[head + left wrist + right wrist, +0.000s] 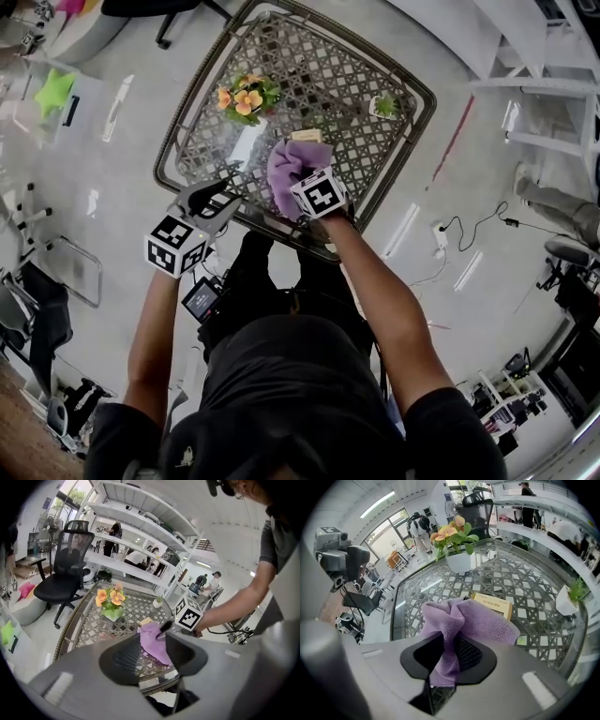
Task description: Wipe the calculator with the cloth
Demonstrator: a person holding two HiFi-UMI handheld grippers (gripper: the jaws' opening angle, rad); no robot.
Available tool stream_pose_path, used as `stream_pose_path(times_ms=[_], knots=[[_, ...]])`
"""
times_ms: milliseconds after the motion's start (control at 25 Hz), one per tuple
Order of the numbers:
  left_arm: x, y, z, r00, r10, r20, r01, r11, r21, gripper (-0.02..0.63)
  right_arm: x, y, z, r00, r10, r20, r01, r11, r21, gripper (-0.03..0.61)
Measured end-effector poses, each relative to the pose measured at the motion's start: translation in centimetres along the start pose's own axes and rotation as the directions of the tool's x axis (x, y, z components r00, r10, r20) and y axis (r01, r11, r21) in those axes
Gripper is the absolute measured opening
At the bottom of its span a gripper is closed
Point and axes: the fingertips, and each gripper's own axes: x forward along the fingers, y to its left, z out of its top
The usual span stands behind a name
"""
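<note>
A purple cloth (295,164) hangs bunched from my right gripper (302,184), which is shut on it near the front edge of the table. In the right gripper view the cloth (473,618) runs between the pads of the right gripper (450,657) and drapes over the near end of a flat tan rectangular item with print (493,604), probably the calculator (306,136). My left gripper (214,199) hovers at the table's front left, jaws open and empty. Through the open left gripper (152,656) I see the cloth (157,641) and the right gripper's marker cube (188,614).
The glass-topped lattice table (187,112) carries a pot of orange flowers (246,97) at the back left and a small potted plant (383,106) at the back right. An office chair (65,573) and white shelving (140,536) stand beyond. Cables (478,225) lie on the floor to the right.
</note>
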Motion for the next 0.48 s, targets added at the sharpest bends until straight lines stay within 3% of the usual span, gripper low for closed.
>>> stream_pose_path(times_ms=[480], knots=[[-1.9, -0.7, -0.3, 0.999, 0.04, 0.006, -0.04, 0.999, 0.001, 0.217, -4.0, -4.6, -4.7, 0.993, -0.113, -0.016, 0.114, 0.982, 0.147, 0.069]])
